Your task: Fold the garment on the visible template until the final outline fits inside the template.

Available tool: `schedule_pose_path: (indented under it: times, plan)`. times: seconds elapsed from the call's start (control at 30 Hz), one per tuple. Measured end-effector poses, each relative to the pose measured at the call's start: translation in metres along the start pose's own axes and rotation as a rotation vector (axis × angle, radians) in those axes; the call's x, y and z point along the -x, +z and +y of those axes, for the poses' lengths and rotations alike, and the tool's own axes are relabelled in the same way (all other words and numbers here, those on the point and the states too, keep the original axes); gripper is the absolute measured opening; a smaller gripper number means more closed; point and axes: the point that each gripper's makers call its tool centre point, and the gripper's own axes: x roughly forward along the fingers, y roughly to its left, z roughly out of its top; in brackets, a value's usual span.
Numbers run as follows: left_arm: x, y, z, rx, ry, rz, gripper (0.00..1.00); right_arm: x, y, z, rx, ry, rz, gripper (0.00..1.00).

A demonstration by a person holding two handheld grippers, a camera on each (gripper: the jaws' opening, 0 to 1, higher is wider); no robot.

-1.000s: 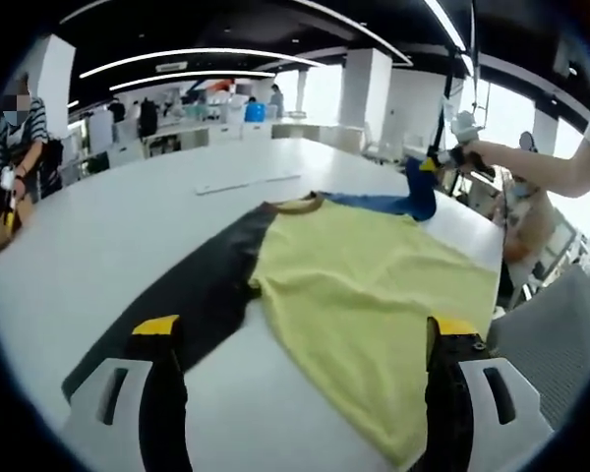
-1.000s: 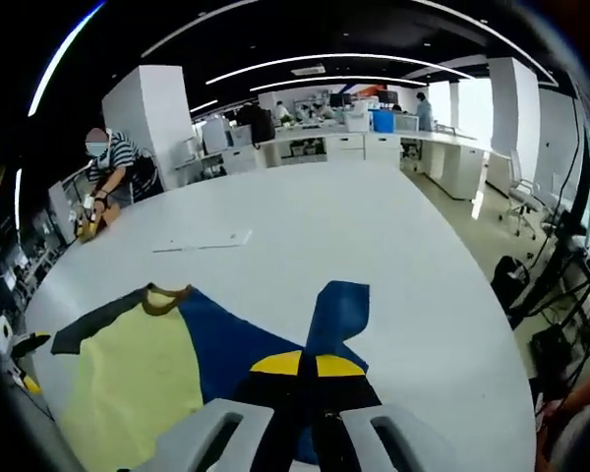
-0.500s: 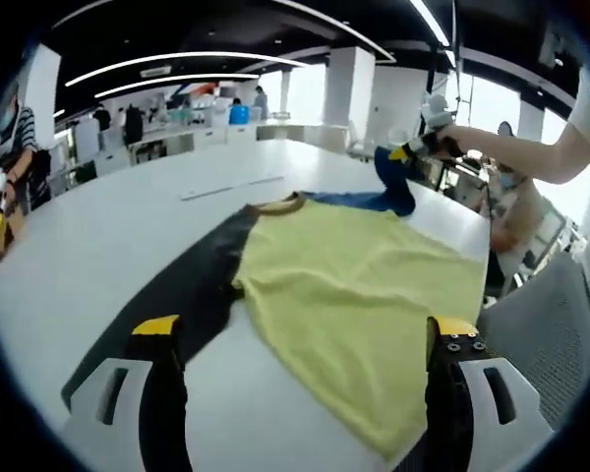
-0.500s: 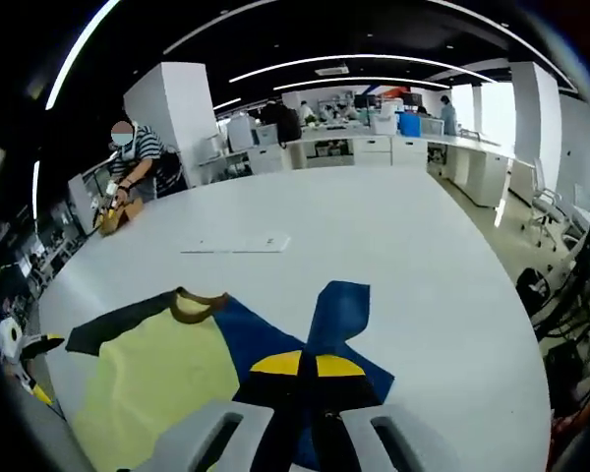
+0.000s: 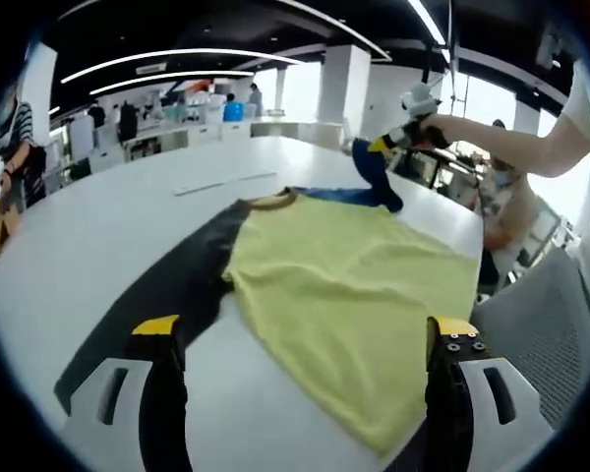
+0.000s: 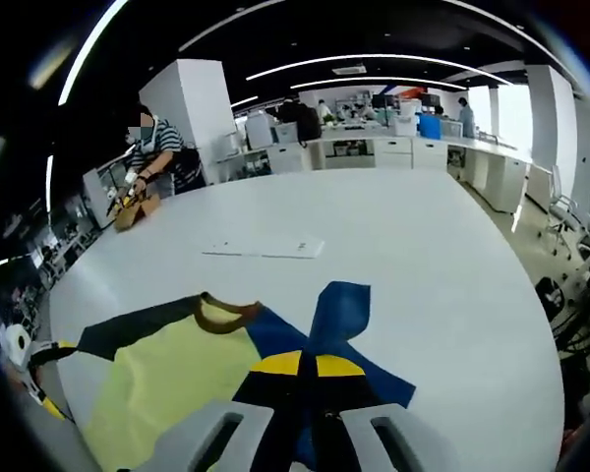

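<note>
**Blue sleeve lifted, first fold in hand**

The right gripper (image 6: 308,366) is clamped on the blue sleeve (image 6: 339,310) of the garment (image 5: 349,285); its jaws stand pressed together with the cloth running out ahead of them. In the left gripper view that gripper (image 5: 379,146) sits far ahead and to the right, holding the sleeve raised off the white table (image 5: 108,226) above the shirt's far edge.

The left gripper (image 5: 307,329) has its jaws spread wide and grips nothing. The yellow body of the shirt lies flat between and just ahead of them, its brown collar (image 5: 271,201) beyond, and the black sleeve (image 5: 167,285) stretches out toward the left jaw.

No outlined template can be made out under the cloth. A white sheet (image 6: 265,249) lies on the table well ahead of the right gripper, apart from the garment.

This looks like the sleeve fold, at the start of the job, with the shirt otherwise fully spread. The next move likely calls for carrying the blue sleeve inward over the yellow panel and laying it flat without dragging the body along; the free left gripper is well placed to pin the near hem or take the black sleeve after.
</note>
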Motion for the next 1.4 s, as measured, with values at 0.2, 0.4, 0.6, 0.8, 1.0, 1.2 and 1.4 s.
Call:
schedule_pose_path:
  times: [0.2, 0.4, 0.6, 0.8, 1.0, 1.2, 1.4]
  plan:
    - [-0.001, -0.003, -0.001, 0.006, -0.005, 0.003, 0.99, -0.005, 0.000, 0.029, 0.030, 0.035, 0.012, 0.00]
    - [0.000, -0.008, 0.001, 0.017, 0.000, 0.008, 0.99, -0.012, 0.003, 0.044, 0.039, 0.057, 0.014, 0.00]
    - [0.002, -0.012, 0.003, 0.032, 0.006, 0.010, 0.99, -0.019, 0.007, 0.060, 0.039, 0.079, 0.008, 0.00]
    - [0.002, -0.015, 0.002, 0.043, 0.003, 0.009, 0.99, -0.026, 0.010, 0.073, 0.034, 0.098, 0.008, 0.00]
    - [0.001, -0.018, 0.003, 0.047, 0.002, 0.012, 0.99, -0.030, 0.016, 0.090, 0.029, 0.122, -0.004, 0.00]
    - [0.001, -0.015, 0.002, 0.057, -0.003, 0.000, 0.99, -0.036, 0.019, 0.104, 0.030, 0.144, -0.008, 0.00]
    - [0.003, -0.017, 0.004, 0.058, 0.003, 0.003, 0.99, -0.042, 0.024, 0.118, 0.034, 0.164, -0.019, 0.00]
